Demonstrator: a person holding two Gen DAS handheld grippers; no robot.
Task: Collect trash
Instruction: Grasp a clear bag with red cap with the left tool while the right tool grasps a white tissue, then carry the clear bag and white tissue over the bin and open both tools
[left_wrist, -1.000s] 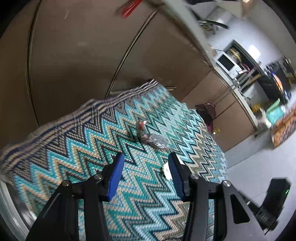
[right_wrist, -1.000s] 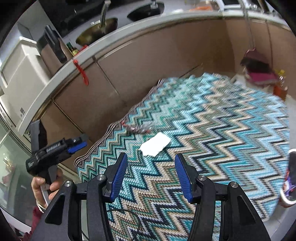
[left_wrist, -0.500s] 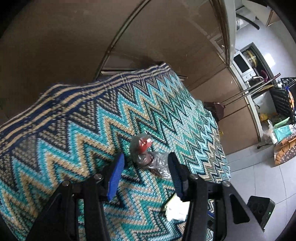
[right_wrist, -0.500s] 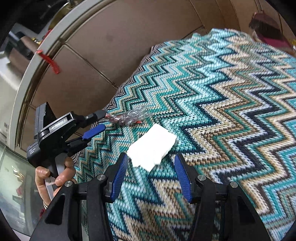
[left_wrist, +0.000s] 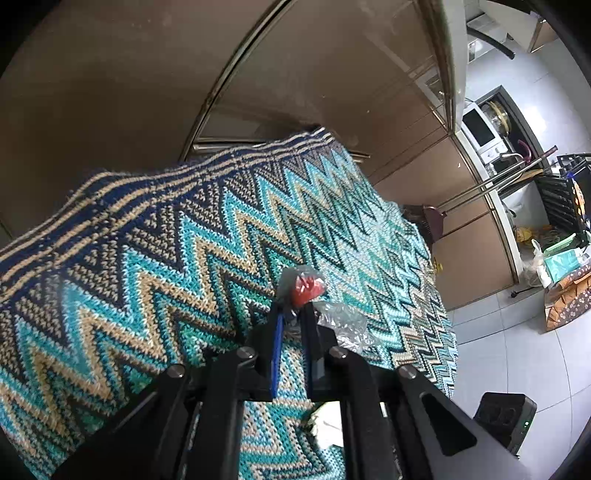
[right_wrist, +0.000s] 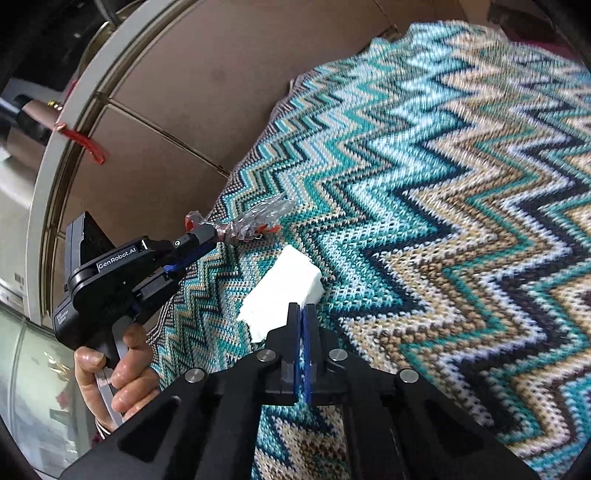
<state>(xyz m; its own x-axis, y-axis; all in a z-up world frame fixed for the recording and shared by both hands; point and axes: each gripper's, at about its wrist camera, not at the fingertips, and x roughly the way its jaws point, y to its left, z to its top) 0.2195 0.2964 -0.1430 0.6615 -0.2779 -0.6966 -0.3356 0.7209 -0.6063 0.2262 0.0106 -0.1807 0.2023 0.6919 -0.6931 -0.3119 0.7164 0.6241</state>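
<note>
Left gripper (left_wrist: 291, 314): fingers clamped on the crinkled clear wrapper (left_wrist: 334, 321) with a red scrap, near the rug's (left_wrist: 147, 258) cabinet-side edge; half a second ago the fingers stood apart around it; brown cabinet fronts (left_wrist: 147, 74) rise just beyond that edge. Right gripper (right_wrist: 303, 308): fingers pinched together on the near edge of the white tissue (right_wrist: 280, 288), just beside the wrapper; earlier they were spread wide; broad zigzag rug lies open to its right.
</note>
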